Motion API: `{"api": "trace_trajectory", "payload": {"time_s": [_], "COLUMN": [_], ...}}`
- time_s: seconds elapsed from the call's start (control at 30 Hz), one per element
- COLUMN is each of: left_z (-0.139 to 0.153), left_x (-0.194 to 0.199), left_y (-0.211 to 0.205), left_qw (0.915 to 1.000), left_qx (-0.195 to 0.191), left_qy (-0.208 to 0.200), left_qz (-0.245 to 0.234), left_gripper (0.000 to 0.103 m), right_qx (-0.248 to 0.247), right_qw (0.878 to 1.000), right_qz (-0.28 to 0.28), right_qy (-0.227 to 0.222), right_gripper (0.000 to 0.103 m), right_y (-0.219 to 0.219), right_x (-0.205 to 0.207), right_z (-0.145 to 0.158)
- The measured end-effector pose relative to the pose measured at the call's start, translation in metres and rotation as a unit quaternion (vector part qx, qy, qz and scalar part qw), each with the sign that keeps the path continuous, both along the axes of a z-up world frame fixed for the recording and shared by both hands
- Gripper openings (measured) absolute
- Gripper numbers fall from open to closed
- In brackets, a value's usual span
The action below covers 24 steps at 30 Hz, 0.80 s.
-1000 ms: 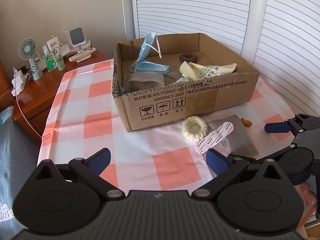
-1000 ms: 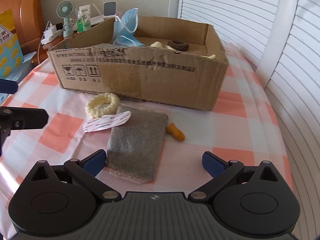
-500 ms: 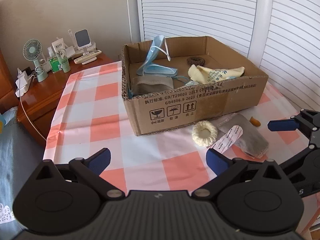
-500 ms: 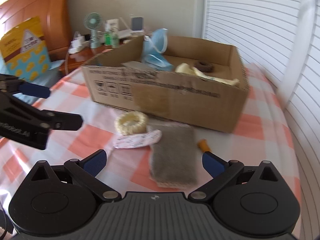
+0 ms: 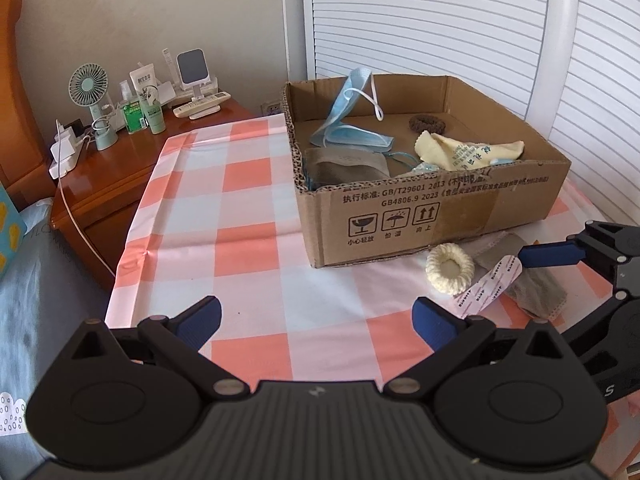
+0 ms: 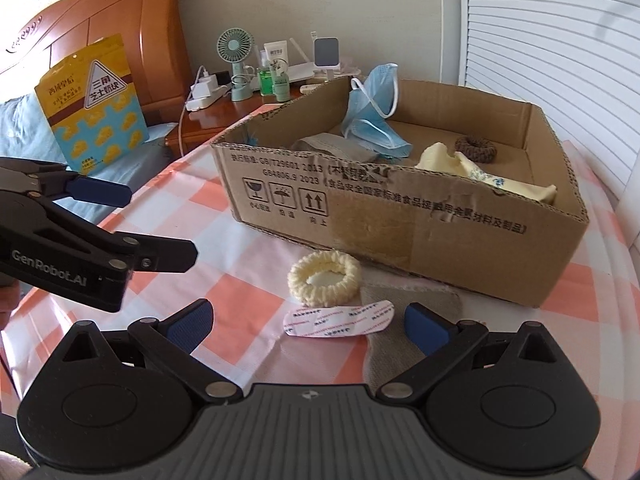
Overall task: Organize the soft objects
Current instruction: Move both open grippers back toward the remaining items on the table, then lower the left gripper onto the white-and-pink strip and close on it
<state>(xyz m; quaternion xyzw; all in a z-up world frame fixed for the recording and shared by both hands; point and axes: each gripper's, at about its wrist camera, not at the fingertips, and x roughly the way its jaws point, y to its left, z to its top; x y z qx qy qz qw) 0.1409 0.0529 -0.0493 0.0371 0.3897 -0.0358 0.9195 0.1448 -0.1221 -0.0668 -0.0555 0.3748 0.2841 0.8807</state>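
A cardboard box stands on the checked tablecloth. It holds a blue face mask, a grey cloth, a yellow cloth and a brown scrunchie. In front of the box lie a cream scrunchie, a white printed patch and a grey cloth. My left gripper is open and empty, left of these. My right gripper is open and empty, just short of the patch.
A wooden nightstand at the left carries a small fan, bottles, a charger and a phone stand. A yellow snack bag leans on the bed. Louvred doors stand behind the box.
Both grippers have pulled back and swung left. The box and loose items now sit further right in the left view. The orange item beside the grey cloth is out of sight.
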Motion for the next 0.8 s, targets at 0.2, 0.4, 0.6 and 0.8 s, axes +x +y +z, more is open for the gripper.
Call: {"api": "trace_trajectory", "payload": {"time_s": [0.2, 0.4, 0.6, 0.8], "left_z": [0.001, 0.006, 0.010, 0.012], "left_x": [-0.001, -0.008, -0.016, -0.020], "left_y": [0.002, 0.005, 0.005, 0.006], "left_qw": [1.0000, 1.0000, 0.9999, 0.9997], "left_qx": [-0.001, -0.003, 0.005, -0.002], "left_qy": [-0.002, -0.009, -0.016, -0.019], "left_qz": [0.001, 0.002, -0.001, -0.012], "left_gripper": [0.101, 0.101, 0.101, 0.101], "right_qx": [0.003, -0.002, -0.025, -0.042], "right_qw": [1.000, 0.999, 0.998, 0.998], "right_qz": [0.019, 0.041, 0.053, 0.041], "right_qy": [0.001, 0.007, -0.008, -0.019], "right_gripper": [0.103, 0.103, 0.103, 0.103], "right_y": [0.008, 0.016, 0.023, 0.023], "right_x": [-0.005, -0.021, -0.037, -0.031], "right_z": [0.003, 0.005, 0.006, 0.007]}}
